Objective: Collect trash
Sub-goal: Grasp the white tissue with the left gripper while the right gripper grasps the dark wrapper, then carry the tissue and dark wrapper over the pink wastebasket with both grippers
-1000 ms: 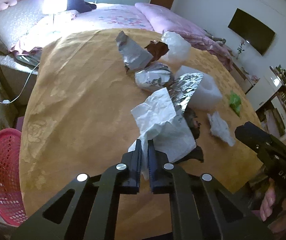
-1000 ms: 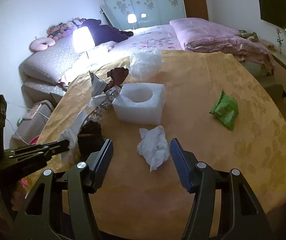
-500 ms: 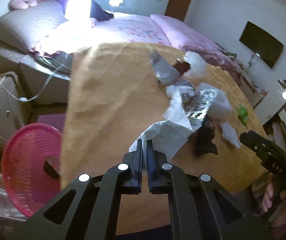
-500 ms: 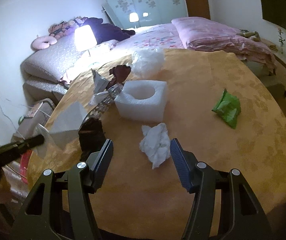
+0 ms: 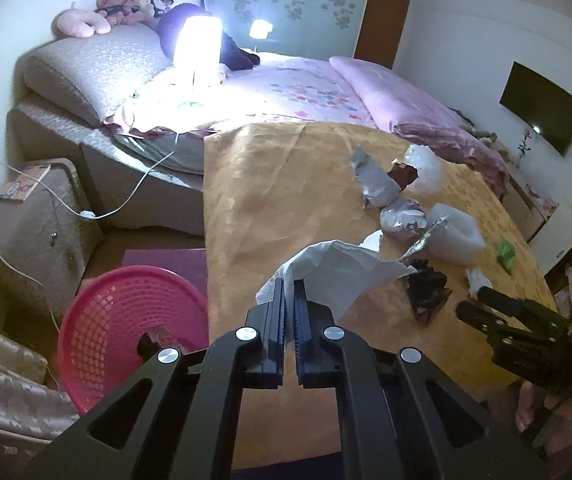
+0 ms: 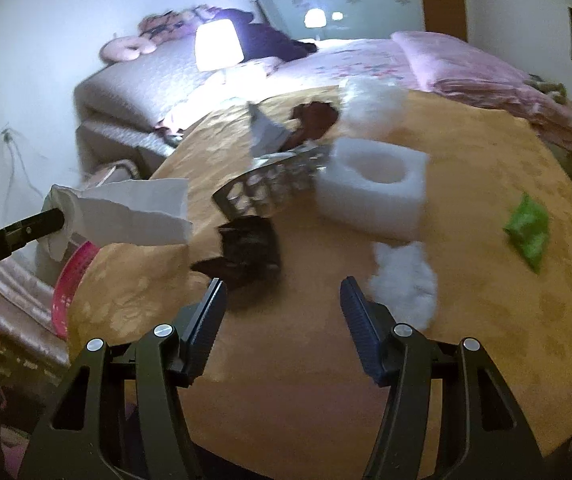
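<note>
Bedside desk (image 5: pixel 286 184) held scattered trash; left hand-held gripper (image 5: pixel 289 296) pinched white paper (image 5: pixel 341 268) clear, likely bound for the pink basket (image 5: pixel 126 320); right hand-held gripper (image 6: pixel 282 304) hovered half-open, empty.

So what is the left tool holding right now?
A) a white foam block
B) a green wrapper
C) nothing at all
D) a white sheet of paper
D. The left tool is shut on the white sheet of paper, lifted off the yellow tablecloth; the green wrapper and the white foam block lie on the cloth.
</note>
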